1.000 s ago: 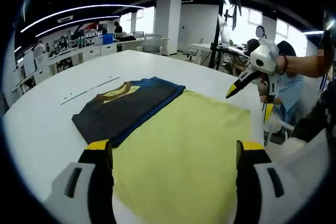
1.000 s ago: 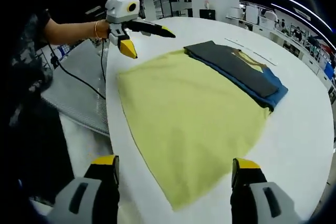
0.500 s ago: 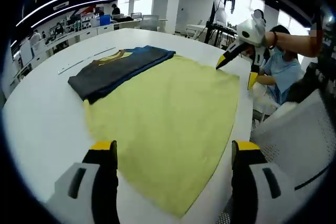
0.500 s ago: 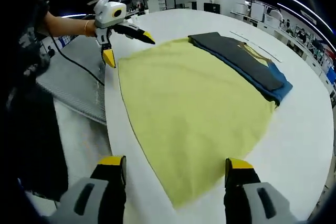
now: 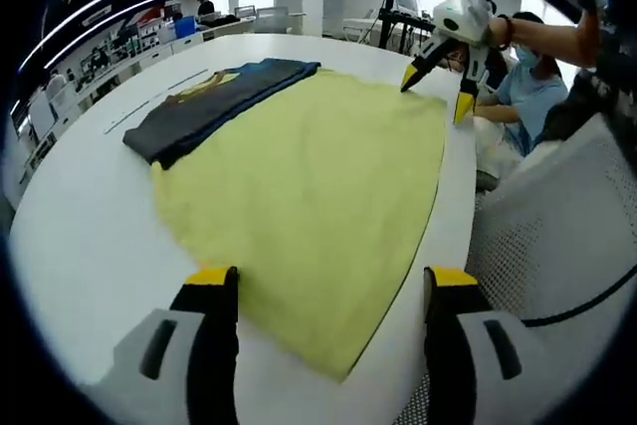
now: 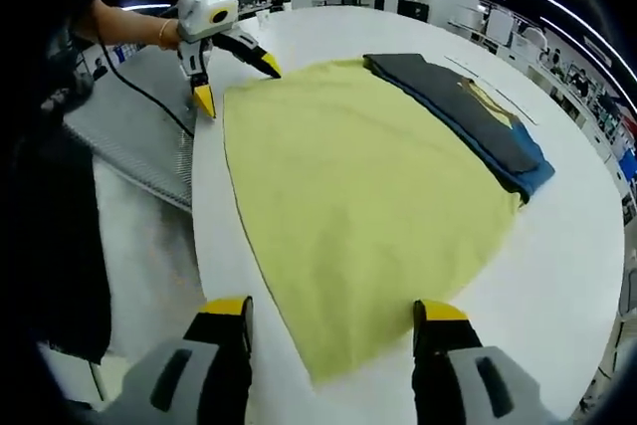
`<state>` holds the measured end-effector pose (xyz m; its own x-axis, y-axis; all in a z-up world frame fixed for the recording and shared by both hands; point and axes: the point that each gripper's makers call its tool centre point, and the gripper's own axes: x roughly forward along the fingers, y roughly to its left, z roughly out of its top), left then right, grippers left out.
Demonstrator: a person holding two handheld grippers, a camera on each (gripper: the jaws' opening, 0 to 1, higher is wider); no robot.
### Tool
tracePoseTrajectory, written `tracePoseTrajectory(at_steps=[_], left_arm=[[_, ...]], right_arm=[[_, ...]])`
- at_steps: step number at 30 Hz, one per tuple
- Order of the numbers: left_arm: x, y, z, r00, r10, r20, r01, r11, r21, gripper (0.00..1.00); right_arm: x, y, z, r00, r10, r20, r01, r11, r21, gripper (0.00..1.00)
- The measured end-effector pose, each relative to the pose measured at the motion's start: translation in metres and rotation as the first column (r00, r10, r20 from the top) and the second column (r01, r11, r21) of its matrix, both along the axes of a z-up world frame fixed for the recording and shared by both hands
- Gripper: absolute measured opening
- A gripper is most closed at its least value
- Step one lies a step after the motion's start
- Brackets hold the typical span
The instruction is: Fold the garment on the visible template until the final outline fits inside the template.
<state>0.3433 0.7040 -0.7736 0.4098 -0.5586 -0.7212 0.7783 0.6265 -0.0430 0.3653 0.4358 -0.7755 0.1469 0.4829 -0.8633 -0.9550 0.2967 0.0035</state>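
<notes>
Left gripper view: both grippers, left gripper [image 5: 323, 291] and right gripper [image 5: 435, 95], hover unclenched above the yellow cloth [image 5: 309, 186]; a shallow pinch could drag it off the white table [image 5: 70, 236].

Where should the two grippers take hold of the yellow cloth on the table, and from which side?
Probably at the two near corners of the yellow cloth. It lies flat, with its near hem along the table edge by the person. The right gripper has one corner between its open jaws; the left gripper faces the other. Coming in low from that edge lets a jaw slide under the hem.
</notes>
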Motion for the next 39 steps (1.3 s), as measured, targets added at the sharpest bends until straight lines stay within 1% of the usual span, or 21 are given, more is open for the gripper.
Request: tracePoseTrajectory(at_steps=[2,3,4,7,9,11,12,15,20,25,27,29,33,34,35,36,37,38,39], left_arm=[[0.001,0.001,0.001,1.0,0.011,0.001,-0.011,1.0,-0.005,0.71],[0.002,0.002,0.001,1.0,0.016,-0.002,-0.016,1.0,-0.011,0.7],[0.002,0.002,0.002,1.0,0.018,-0.002,-0.018,1.0,-0.013,0.7],[-0.002,0.003,-0.001,1.0,-0.009,0.006,0.009,1.0,0.018,0.7],[-0.005,0.002,-0.002,1.0,-0.024,0.017,0.024,0.999,0.033,0.71],[-0.004,0.005,-0.003,0.999,-0.031,0.032,0.029,0.998,0.056,0.7],[-0.004,0.004,-0.003,0.999,-0.025,0.025,0.024,0.999,0.045,0.69],[-0.003,0.006,-0.002,0.999,-0.022,0.028,0.021,0.999,0.044,0.67],[0.003,0.011,-0.001,1.0,-0.01,0.028,0.009,0.999,0.047,0.6],[0.004,0.01,-0.002,1.0,-0.012,0.023,0.011,0.998,0.055,0.57],[0.006,0.011,-0.001,1.0,0.007,0.025,-0.008,0.999,0.051,0.52],[0.007,0.012,0.0,1.0,0.011,0.028,-0.012,0.999,0.051,0.44],[0.008,0.009,0.001,0.999,0.013,0.03,-0.014,0.999,0.052,0.36],[0.009,0.009,0.002,0.999,0.016,0.033,-0.017,0.998,0.054,0.33],[0.01,0.009,0.001,0.999,0.022,0.03,-0.024,0.998,0.054,0.28],[0.011,0.009,0.001,0.999,0.023,0.032,-0.025,0.998,0.054,0.24],[0.012,0.009,0.001,0.999,0.029,0.032,-0.031,0.998,0.053,0.19],[0.013,0.011,0.002,0.999,0.045,0.029,-0.046,0.998,0.053,0.12],[0.014,0.011,0.002,0.998,0.051,0.025,-0.052,0.997,0.05,0.09]], right_arm=[[0.002,-0.002,-0.001,1.0,0.014,0.016,-0.014,1.0,-0.017,0.57],[0.001,-0.005,-0.003,0.998,0.055,0.025,-0.054,0.998,-0.043,0.55],[0.001,-0.002,-0.001,0.999,0.035,0.017,-0.035,0.999,-0.018,0.55],[0.0,-0.003,-0.001,0.999,0.051,0.016,-0.05,0.998,-0.034,0.54],[0.0,-0.003,-0.002,0.999,0.051,0.014,-0.05,0.998,-0.032,0.54],[-0.001,-0.003,-0.002,0.998,0.056,0.013,-0.055,0.998,-0.028,0.53],[-0.001,-0.003,-0.002,0.998,0.057,0.011,-0.056,0.998,-0.026,0.53],[-0.001,-0.003,-0.002,0.998,0.062,0.01,-0.062,0.998,-0.025,0.52],[0.003,-0.005,-0.001,0.998,0.062,0.01,-0.062,0.998,-0.026,0.44],[0.005,-0.006,-0.001,0.998,0.061,0.011,-0.06,0.998,-0.029,0.41],[0.006,-0.006,-0.001,0.998,0.054,0.012,-0.054,0.998,-0.027,0.39],[0.008,-0.007,-0.001,0.999,0.047,0.014,-0.047,0.999,-0.026,0.37],[0.009,-0.006,0.0,0.999,0.039,0.02,-0.038,0.999,-0.026,0.32],[0.009,-0.006,0.0,0.999,0.04,0.021,-0.039,0.999,-0.026,0.3],[0.009,-0.005,0.0,0.999,0.045,0.025,-0.044,0.999,-0.026,0.27],[0.008,-0.004,0.0,0.998,0.052,0.023,-0.051,0.998,-0.025,0.2],[0.007,-0.003,-0.001,0.998,0.057,0.02,-0.056,0.998,-0.024,0.15],[0.006,-0.003,-0.001,0.997,0.069,0.028,-0.068,0.997,-0.025,0.12],[0.006,-0.002,-0.001,0.997,0.07,0.031,-0.069,0.997,-0.026,0.11]])
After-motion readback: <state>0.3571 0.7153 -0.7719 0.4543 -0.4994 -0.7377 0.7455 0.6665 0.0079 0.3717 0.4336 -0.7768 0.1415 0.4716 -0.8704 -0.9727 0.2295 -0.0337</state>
